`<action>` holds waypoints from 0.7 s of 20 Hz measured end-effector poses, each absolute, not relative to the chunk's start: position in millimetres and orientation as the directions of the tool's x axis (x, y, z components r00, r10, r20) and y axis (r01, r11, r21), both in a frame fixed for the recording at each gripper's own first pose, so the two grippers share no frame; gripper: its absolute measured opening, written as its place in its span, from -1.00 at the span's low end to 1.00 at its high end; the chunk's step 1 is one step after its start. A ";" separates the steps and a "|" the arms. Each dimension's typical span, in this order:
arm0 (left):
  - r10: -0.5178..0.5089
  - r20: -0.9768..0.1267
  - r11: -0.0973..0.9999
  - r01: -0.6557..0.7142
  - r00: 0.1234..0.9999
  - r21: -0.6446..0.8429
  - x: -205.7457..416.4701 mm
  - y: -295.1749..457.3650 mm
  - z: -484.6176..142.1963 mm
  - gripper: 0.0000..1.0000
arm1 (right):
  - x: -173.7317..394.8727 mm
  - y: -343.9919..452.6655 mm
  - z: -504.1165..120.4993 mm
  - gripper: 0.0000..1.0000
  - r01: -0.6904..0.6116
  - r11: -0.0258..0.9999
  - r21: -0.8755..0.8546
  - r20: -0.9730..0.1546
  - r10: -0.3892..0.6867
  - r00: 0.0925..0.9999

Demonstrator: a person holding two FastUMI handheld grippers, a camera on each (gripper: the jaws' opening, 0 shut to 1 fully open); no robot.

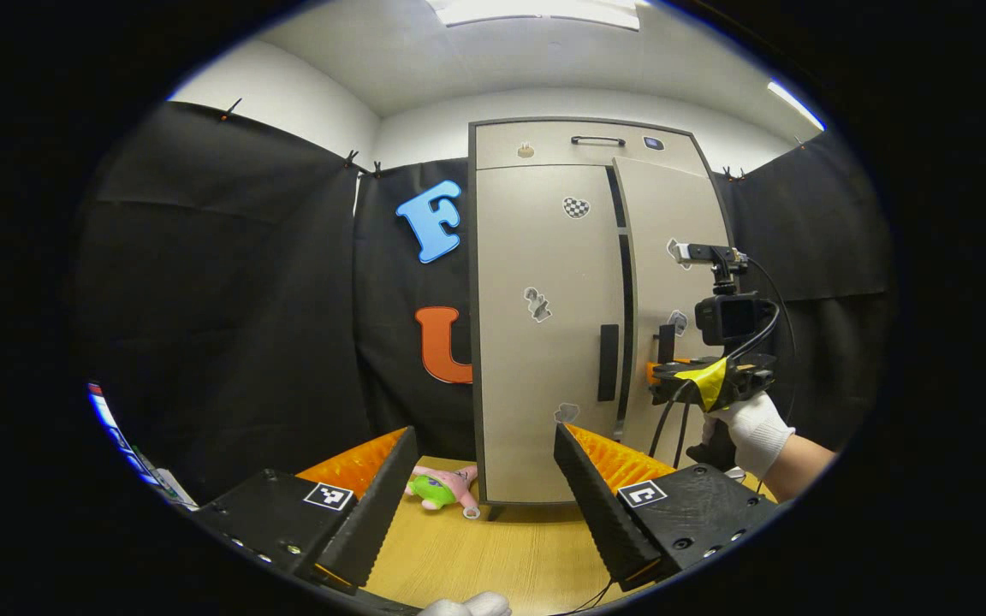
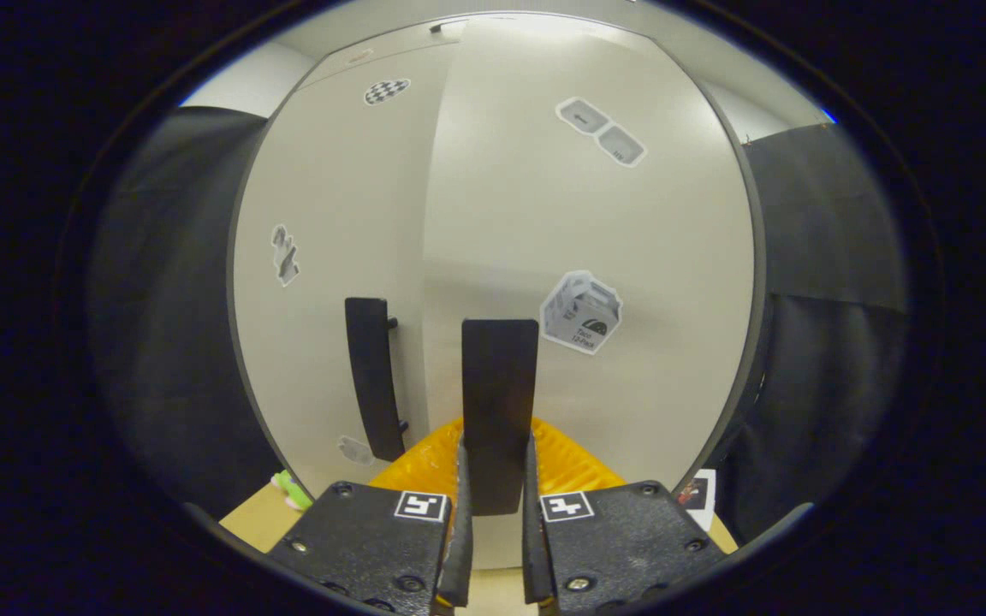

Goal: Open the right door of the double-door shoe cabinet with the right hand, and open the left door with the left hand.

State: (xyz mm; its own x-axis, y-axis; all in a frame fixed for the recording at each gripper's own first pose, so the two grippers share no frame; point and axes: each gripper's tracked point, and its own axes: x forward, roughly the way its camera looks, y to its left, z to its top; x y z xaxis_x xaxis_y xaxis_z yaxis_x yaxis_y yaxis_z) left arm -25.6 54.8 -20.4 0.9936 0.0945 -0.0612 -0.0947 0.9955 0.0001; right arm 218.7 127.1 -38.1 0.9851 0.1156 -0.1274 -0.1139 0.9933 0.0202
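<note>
The cabinet [image 1: 544,308] stands at frame centre in the left gripper view, on a wood-grain table [image 1: 493,547]; its right door [image 1: 668,291] is already swung a little ajar, a dark gap showing beside the left door [image 1: 536,342], which sits flush. In the right gripper view the right claw [image 2: 493,513] is closed on the right handle [image 2: 500,402], a flat, dark, upright bar, with both ribbed fingers pressed to its lower end. The left claw [image 1: 476,505] hangs wide open and holds nothing, well short of the left handle [image 1: 608,363]. The doors look like smooth matte panels, beige with dark edging and a few small stickers; such a slick, slim handle gives little purchase, so I judge the grip could slide off its bottom end if the pull drifts downward. A straight pull that ignores the hinge arc could twist the handle in the fingers or drag the light cabinet across the table. A soft plush toy [image 1: 442,489] lies at the cabinet's foot, lower left, possibly in the left door's sweep.
</note>
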 end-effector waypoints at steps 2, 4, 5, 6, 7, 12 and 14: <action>0.079 -0.063 0.997 -0.080 0.995 0.000 -28.2 51.0 -21.2 0.92 | 204.8 120.1 -39.2 -0.47 -0.118 0.993 0.018 -0.126 0.119 0.985; 0.062 -0.054 0.998 -0.063 0.997 0.000 -30.6 46.4 -19.7 0.92 | 193.3 113.9 -39.7 -0.48 -0.120 0.993 0.022 -0.125 0.121 0.985; 0.058 -0.052 0.998 -0.058 0.997 0.003 -32.5 45.1 -18.8 0.92 | 187.8 110.7 -39.9 -0.48 -0.120 0.993 0.021 -0.128 0.122 0.984; 0.051 -0.049 0.999 -0.051 0.997 0.004 -34.7 42.7 -19.0 0.92 | 182.6 107.5 -41.1 -0.48 -0.119 0.993 0.023 -0.130 0.121 0.984; 0.045 -0.046 0.999 -0.045 0.998 0.003 -34.2 41.5 -17.7 0.92 | 177.7 103.8 -41.4 -0.48 -0.117 0.993 0.023 -0.128 0.119 0.985; 0.026 -0.033 1.000 -0.026 0.999 0.012 -37.5 38.6 -15.3 0.93 | 147.8 80.3 -45.7 -0.51 -0.104 0.994 0.039 -0.130 0.108 0.986; 0.011 -0.027 1.000 -0.011 1.000 0.014 -38.4 36.3 -14.0 0.93 | 136.2 68.5 -47.0 -0.52 -0.094 0.995 0.040 -0.129 0.098 0.987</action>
State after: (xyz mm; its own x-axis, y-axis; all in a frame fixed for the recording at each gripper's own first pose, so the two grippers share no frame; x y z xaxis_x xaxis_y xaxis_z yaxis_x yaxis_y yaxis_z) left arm -38.4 36.3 -14.0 0.9996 0.0112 -0.0271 -0.0109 0.9998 0.0143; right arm 136.2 68.5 -47.0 0.9867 0.0984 -0.1294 -0.0939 0.9948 0.0404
